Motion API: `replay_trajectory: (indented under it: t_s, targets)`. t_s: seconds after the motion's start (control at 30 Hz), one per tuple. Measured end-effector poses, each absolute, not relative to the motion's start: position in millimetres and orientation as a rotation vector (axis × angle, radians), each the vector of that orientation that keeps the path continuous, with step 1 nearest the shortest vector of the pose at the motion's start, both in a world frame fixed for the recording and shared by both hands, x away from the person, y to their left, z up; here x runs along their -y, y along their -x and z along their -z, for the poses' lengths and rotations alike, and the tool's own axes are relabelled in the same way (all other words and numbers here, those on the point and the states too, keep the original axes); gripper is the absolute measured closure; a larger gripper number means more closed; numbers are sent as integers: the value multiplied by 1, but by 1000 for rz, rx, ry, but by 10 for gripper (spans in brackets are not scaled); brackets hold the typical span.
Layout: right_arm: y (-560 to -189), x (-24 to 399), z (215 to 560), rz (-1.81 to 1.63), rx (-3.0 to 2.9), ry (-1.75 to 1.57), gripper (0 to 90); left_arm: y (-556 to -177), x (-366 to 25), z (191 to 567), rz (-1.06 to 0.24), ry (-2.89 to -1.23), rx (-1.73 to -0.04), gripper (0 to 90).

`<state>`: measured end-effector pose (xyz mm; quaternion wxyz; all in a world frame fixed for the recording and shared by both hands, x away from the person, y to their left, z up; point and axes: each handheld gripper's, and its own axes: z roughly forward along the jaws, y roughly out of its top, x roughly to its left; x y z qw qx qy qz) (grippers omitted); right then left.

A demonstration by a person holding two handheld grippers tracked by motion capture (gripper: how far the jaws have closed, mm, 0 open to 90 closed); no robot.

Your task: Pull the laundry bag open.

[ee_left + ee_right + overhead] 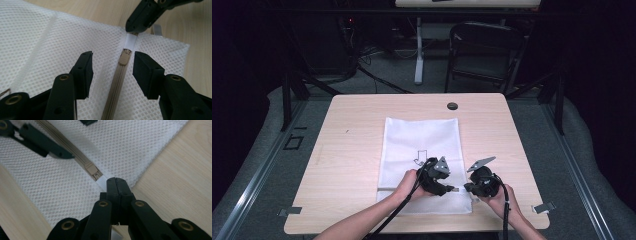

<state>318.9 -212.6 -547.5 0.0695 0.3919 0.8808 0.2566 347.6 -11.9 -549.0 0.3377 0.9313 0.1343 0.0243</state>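
A white mesh bag (422, 145) lies flat on the wooden table (347, 150). Its beige zipper (116, 85) runs near the front edge, with the slider (124, 58) almost at the right end. My left gripper (113, 67) is open, one jaw on each side of the slider without touching it. My right gripper (115, 182) is shut on the white tab (102, 180) at the zipper's end, just past the slider (93, 170). In the high view the left gripper (451, 189) and the right gripper (468, 188) almost meet at the bag's front right corner.
A black grommet (452, 106) sits at the table's far edge. Metal clips (289, 211) (544, 207) mark the front corners. A folding chair (484, 50) and a desk leg (418, 50) stand beyond the table. An arrow print (420, 157) shows on the bag.
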Motion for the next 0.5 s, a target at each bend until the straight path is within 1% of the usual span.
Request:
replay_trajectory:
  t_s: [0.03,0.1,0.17,0.2,0.27,0.3,0.33,0.37,0.5]
  targets:
    - [-319,213,548,-772,-2651,-1179,900,-347,14,551,-61,-2437,-346,526]
    - [-320,214,549,-786,-2653,-1206,900,-347,17,554,-34,-2432,-341,567]
    - [-321,215,551,-792,-2656,-1205,900,-346,20,556,-44,-2437,-326,593]
    - [-321,215,550,-784,-2660,-1205,900,-347,21,558,-24,-2422,-319,611]
    - [-321,213,551,-800,-2660,-1208,900,-346,23,559,-31,-2436,-317,664]
    - [-321,213,552,-783,-2671,-1199,900,-347,25,562,-7,-2427,-307,664]
    - [-321,213,552,-786,-2671,-1199,900,-347,27,563,-13,-2434,-301,677]
    - [-321,212,553,-791,-2672,-1204,900,-347,28,565,-17,-2455,-291,713]
    - [-321,211,558,-790,-2680,-1217,900,-347,30,568,-4,-2445,-276,743]
